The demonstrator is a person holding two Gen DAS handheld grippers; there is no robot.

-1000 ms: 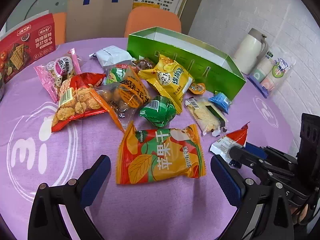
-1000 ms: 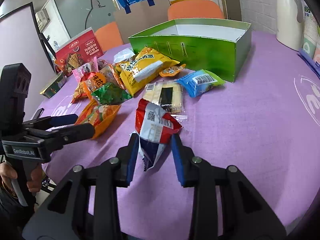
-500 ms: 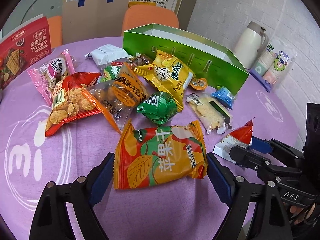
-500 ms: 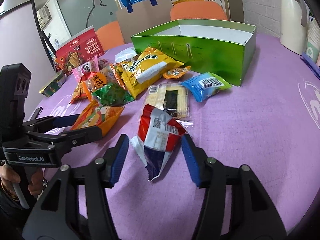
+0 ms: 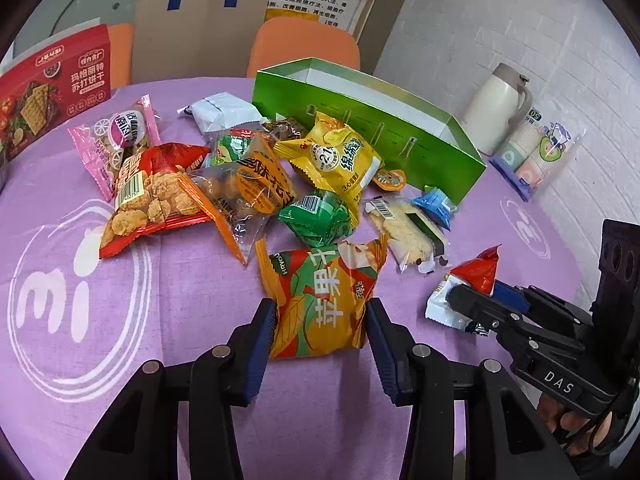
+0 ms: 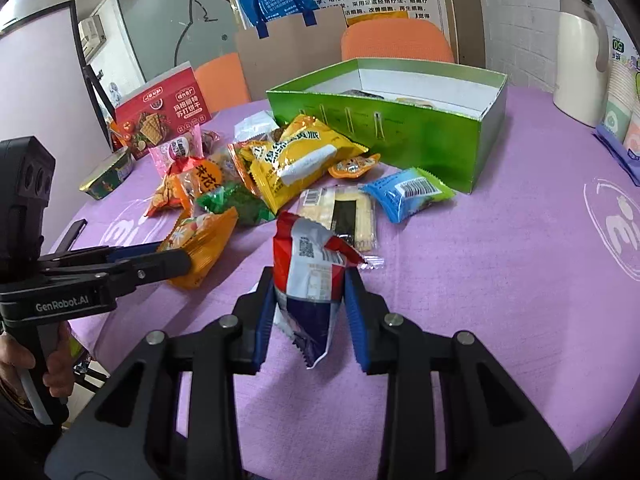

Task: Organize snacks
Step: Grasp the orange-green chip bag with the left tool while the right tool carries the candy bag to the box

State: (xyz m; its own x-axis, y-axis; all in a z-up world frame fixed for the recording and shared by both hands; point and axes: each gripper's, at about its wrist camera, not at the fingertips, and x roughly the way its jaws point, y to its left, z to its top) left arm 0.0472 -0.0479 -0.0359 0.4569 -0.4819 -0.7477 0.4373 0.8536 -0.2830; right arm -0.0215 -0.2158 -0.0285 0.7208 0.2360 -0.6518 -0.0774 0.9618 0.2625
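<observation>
My left gripper (image 5: 320, 322) is shut on the orange apple-chip bag (image 5: 322, 296), squeezing its near end; it also shows in the right wrist view (image 6: 204, 240). My right gripper (image 6: 309, 304) is shut on a red, white and blue snack packet (image 6: 310, 268), held upright; it also shows in the left wrist view (image 5: 466, 288). The open green box (image 6: 400, 136) stands at the back of the table with a few packets inside. Several loose snacks lie in front of it, among them a yellow bag (image 5: 340, 156) and a green packet (image 5: 318, 218).
A purple cloth (image 6: 500, 280) covers the round table. A white thermos (image 6: 580, 60) and a pack of paper cups (image 5: 536, 152) stand at the right. A red cracker box (image 5: 44, 88) stands at the back left. Orange chairs (image 6: 396, 42) are behind the table.
My left gripper moved forward and closed on the orange apple-chip bag, crumpling it. My right gripper opened briefly, then closed again on the red and white packet and raised it.
</observation>
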